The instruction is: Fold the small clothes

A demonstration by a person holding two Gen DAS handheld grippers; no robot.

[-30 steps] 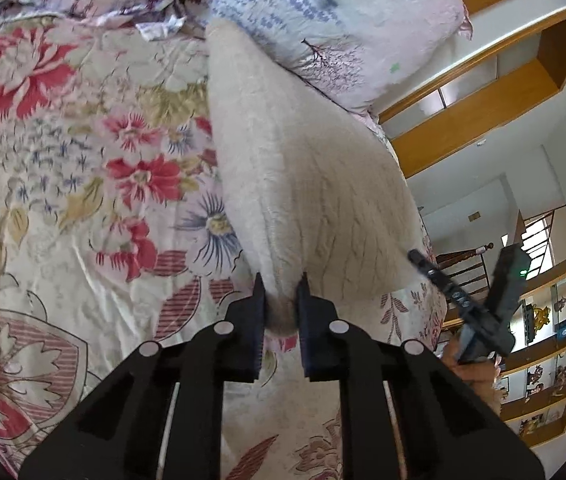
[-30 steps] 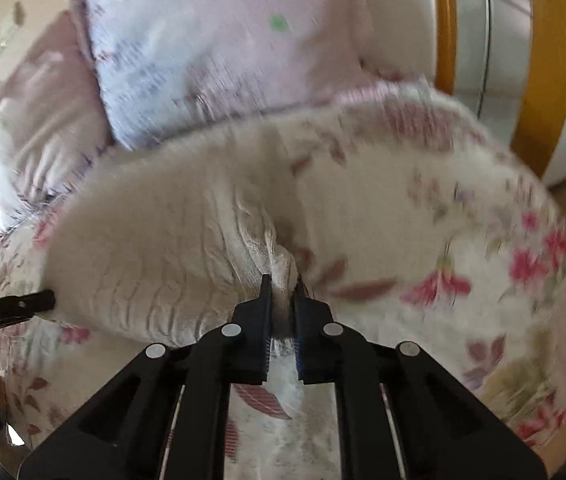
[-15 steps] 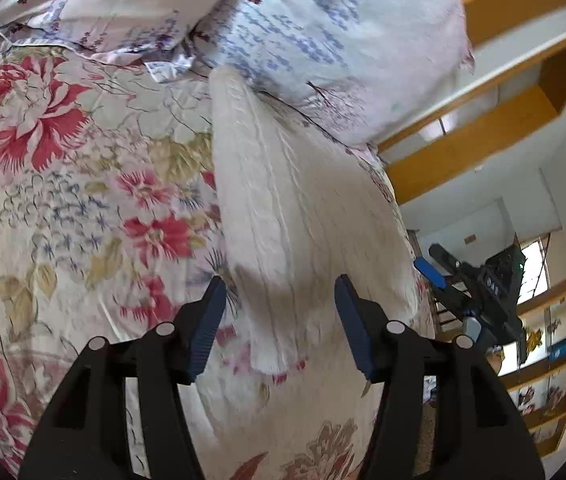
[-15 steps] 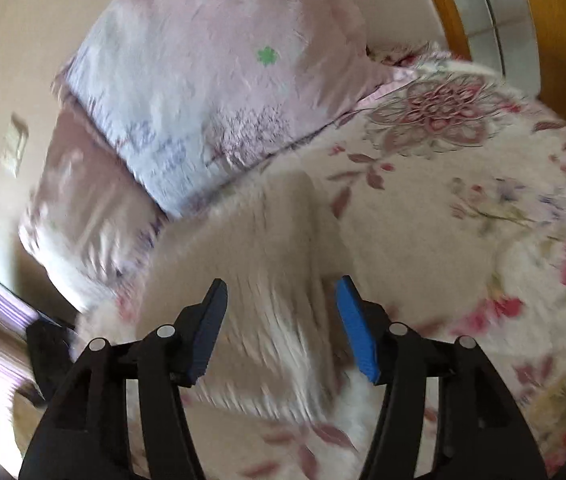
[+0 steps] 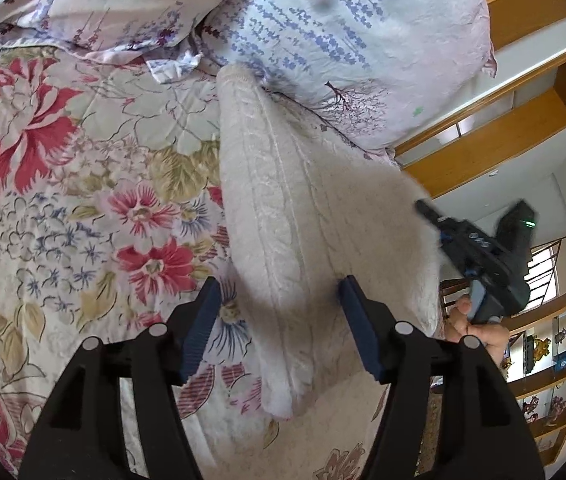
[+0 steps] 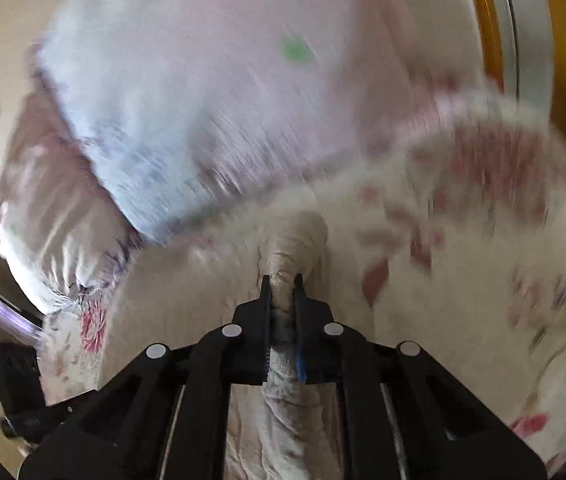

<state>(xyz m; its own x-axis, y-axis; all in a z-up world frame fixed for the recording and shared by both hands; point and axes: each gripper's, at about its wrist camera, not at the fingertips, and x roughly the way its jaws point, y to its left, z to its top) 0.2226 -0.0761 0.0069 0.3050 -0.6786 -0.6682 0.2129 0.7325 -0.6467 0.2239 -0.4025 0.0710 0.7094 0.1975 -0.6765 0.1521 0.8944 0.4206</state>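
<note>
The cream knit garment [image 5: 299, 216] lies on the floral bedspread [image 5: 83, 184], its far end reaching up to touch the lavender-print pillow [image 5: 347, 40] and its near end passing between my left-side fingers. On my left gripper [image 5: 279, 308] the jaws stand wide apart — nothing is gripped, and the blue-padded fingers [image 5: 199, 324] sit to either side of the knit with bedspread visible under the left one. A raised lengthwise fold runs along the garment from the pillow toward me, with cable patterning on its surface. At the garment's right edge in the left wrist view I see the right gripper [image 5: 479, 256], dark with a green indicator light, held by a bare hand [image 5: 479, 326] below it. From the right wrist view, heavily motion-blurred, my right gripper [image 6: 283, 280] is clenched on a bunched ridge of the same garment [image 6: 295, 240]; the fabric is pinched between both fingers and trails back under the tool body. Beyond it the lavender pillow [image 6: 211, 92] and a second pillow [image 6: 55, 208] to its left lean against the bed head. A wooden shelf unit [image 5: 523, 136] stands beyond the bed in the left view.
</note>
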